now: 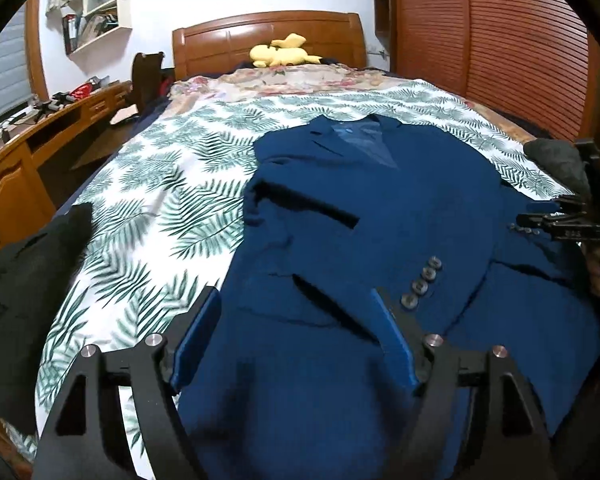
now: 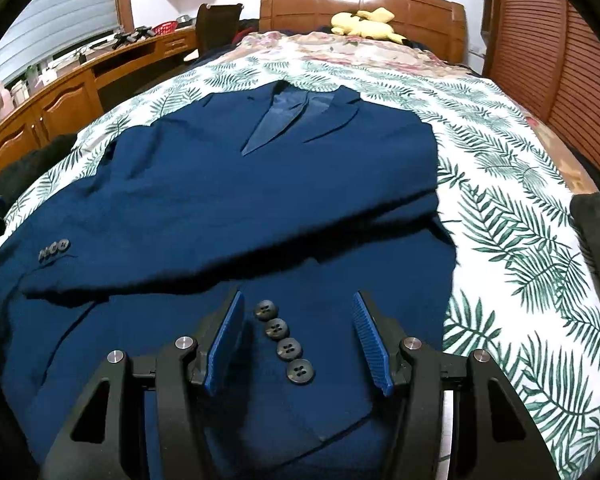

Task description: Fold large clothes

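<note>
Jaws apart, blue jacket (image 2: 228,200) on bed (image 2: 512,240)

Both wrist views low over bed's foot, facing headboard (image 1: 268,36), sharing jacket (image 2: 228,184)

Even indoor light, soft shadows under jacket (image 2: 228,200) folds, strong fisheye bending and black corners, slight blur near, glare on headboard (image 2: 364,4)

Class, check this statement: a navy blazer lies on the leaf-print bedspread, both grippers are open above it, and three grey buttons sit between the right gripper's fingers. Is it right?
Not quite. The right wrist view shows four grey buttons, not three, in a row between the open right gripper fingers. The rest holds: the navy blazer lies on the leaf-print bedspread, and the left gripper is open above it too.
</note>
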A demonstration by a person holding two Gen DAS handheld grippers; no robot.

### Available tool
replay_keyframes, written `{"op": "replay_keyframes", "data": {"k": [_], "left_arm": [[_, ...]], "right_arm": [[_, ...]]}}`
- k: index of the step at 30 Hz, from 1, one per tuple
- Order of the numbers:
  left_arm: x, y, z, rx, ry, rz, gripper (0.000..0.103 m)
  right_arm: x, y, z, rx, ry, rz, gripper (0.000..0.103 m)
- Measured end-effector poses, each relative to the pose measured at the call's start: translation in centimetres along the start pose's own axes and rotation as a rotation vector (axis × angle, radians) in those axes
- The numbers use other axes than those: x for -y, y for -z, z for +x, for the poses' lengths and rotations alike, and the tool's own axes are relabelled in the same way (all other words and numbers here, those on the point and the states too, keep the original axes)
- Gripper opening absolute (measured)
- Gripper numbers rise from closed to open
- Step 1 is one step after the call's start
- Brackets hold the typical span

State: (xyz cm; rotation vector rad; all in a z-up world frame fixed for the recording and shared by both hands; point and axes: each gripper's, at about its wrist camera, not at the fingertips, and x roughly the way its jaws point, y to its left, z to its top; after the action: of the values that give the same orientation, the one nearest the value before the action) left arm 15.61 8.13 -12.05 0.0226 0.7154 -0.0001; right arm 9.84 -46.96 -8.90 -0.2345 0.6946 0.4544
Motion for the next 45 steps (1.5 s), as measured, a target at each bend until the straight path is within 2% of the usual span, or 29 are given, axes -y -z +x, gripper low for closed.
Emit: {"op": "replay_keyframes", "data": {"k": [7, 11, 19, 24, 30, 35, 41, 45], "left_arm": [[-1.5, 2.7, -1.6, -0.028, -0.016, -0.034, 0.076], [-2.2, 3.7, -2.2, -0.036, -0.016, -0.056, 0.076], [-3.2, 4.6, -3.7, -0.028, 0.008, -0.059, 0.076], [-3.9, 4.9, -5.5, 0.003, 0.034, -0.055, 0.076], [-5.1, 5.7, -8.0, 0.029, 0.041, -0.050, 0.076], [-6.2, 6.7, -9.6, 0.046, -0.012, -0.051, 0.076], [-7.6, 7.6, -10.3, 0.043, -0.031, -0.094, 0.076], [-8.0, 8.1, -10.3, 0.031, -0.036, -0.111, 0.076]], "right_arm": [[-0.5, 0.1, 2.0, -0.059, -0.014, -0.033, 0.058], [0.0, 0.1, 2.8, -0.072, -0.049, -0.021, 0.062], [-0.4, -0.4, 3.8, -0.094, -0.046, -0.040, 0.072], [-0.5, -0.3, 3.9, -0.083, -0.038, -0.037, 0.072], [-0.8, 0.6, 1.6, -0.056, 0.041, 0.014, 0.072], [-0.7, 3.1, -2.8, -0.023, 0.073, 0.040, 0.072], [0.1, 6.6, -6.7, -0.053, 0.090, 0.028, 0.072], [1.1, 8.2, -7.7, -0.094, 0.090, 0.037, 0.072]]}}
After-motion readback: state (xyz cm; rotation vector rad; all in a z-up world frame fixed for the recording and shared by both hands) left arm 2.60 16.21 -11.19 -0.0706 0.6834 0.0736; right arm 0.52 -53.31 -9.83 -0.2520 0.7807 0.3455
